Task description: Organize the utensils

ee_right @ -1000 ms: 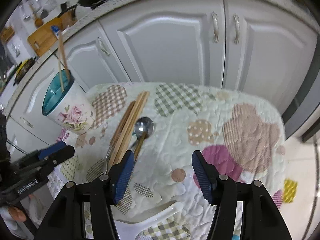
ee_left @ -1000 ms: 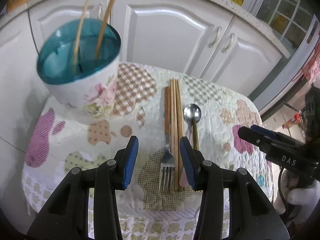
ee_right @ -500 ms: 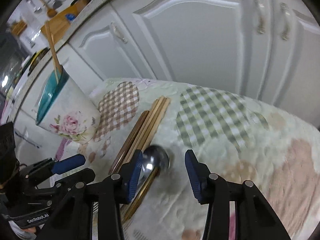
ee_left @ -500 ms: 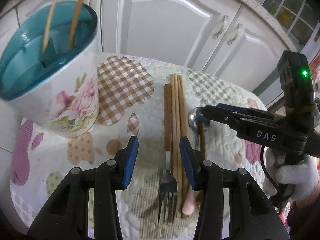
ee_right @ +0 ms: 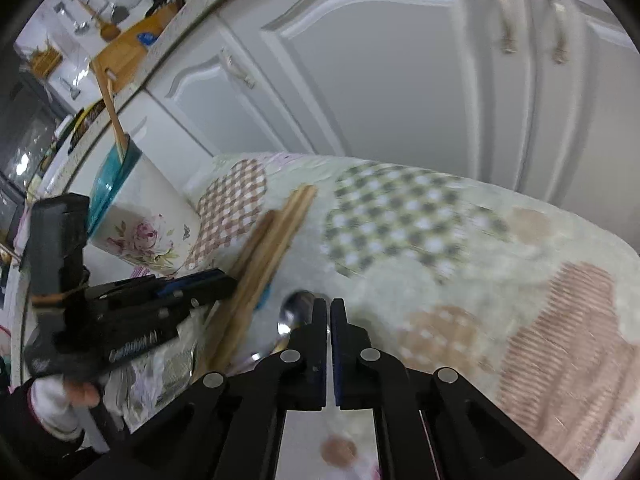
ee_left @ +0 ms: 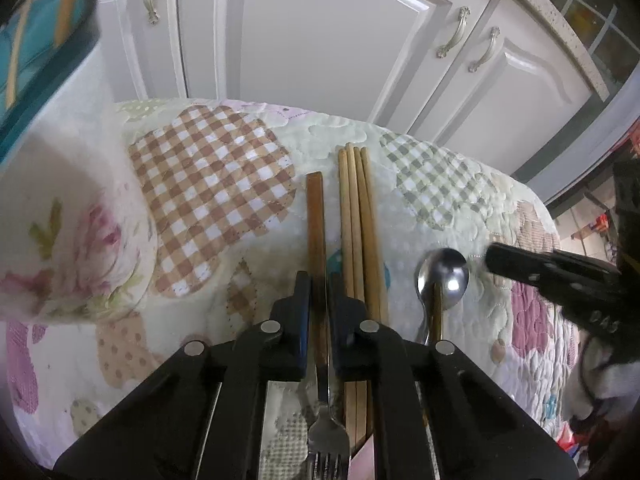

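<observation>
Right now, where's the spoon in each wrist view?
Left wrist: spoon right of centre, bowl up, right of the chopsticks.
Right wrist: spoon lower centre, partly hidden behind the right hand-held gripper, which is shut.
Shared landmark: floral cup, left in both.

The quilted tablecloth (ee_left: 280, 132) is pale cream-green with patches: brown-and-white gingham, grey-green-and-white gingham, pink stripes, tan with dots. The round ceramic utensil cup (ee_right: 136, 216) is white with pink roses and green leaves; its inside is teal. The 4 slim wooden chopsticks (ee_left: 358, 216) are light tan. The wooden-handled steel fork (ee_left: 318, 240) has a darker brown handle and silver tines. The metal spoon (ee_left: 442, 276) has a shiny silver bowl. The panelled cabinet doors (ee_left: 320, 40) are white with pale metal handles.
</observation>
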`<state>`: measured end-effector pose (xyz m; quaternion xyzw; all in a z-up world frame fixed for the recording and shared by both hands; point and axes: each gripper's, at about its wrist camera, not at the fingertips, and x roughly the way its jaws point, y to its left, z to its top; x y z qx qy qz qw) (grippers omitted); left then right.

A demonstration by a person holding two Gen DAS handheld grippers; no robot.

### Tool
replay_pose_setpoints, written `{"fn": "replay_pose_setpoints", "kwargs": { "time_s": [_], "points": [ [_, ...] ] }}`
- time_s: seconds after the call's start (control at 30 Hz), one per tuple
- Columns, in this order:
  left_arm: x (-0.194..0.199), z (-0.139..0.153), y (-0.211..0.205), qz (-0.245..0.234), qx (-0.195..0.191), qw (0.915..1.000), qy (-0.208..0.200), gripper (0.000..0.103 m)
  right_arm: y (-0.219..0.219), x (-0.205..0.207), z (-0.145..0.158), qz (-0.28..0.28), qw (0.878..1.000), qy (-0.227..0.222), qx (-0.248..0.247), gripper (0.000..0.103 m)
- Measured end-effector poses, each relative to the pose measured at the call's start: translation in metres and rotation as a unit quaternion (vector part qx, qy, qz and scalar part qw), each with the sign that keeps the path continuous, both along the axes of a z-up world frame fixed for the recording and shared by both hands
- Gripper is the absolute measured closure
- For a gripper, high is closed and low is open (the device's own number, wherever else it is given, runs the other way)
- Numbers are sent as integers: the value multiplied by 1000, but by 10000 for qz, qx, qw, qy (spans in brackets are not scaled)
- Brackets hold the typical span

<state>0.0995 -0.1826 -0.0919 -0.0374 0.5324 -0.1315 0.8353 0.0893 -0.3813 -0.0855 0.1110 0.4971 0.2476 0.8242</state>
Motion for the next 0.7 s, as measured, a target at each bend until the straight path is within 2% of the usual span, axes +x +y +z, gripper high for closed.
{"fn": "replay_pose_setpoints", "kwargs": {
  "time_s": [0.2,0.27,0.33,0.37,0.53,0.57,0.6,0.63,0.7],
  "points": [
    [-28,1,14,-33,3,10000,44,96,-31,-11,0,-346,9994,9,22,101],
    [-37,1,18,-41,24,10000,71,96,-30,-11,1,-333,9990,-45,298,96],
    [-44,1,21,-45,2,9999,130,96,-22,-9,2,-214,9991,-45,371,80],
    [-46,1,22,-54,12,9999,139,96,-12,-7,1,-80,9996,-90,268,78],
    [-43,4,18,-80,222,9997,35,93,15,13,-13,199,9996,75,170,78],
    [-40,5,14,-79,269,9996,7,88,17,16,-17,204,9996,115,157,81],
    [-36,5,13,-79,289,9996,-10,82,18,16,-20,194,9997,112,137,91],
    [-32,5,12,-73,302,9995,-18,80,19,17,-21,201,9996,122,148,96],
    [-22,2,8,-53,339,9994,19,79,22,15,-22,214,9995,147,151,98]
  ]
}}
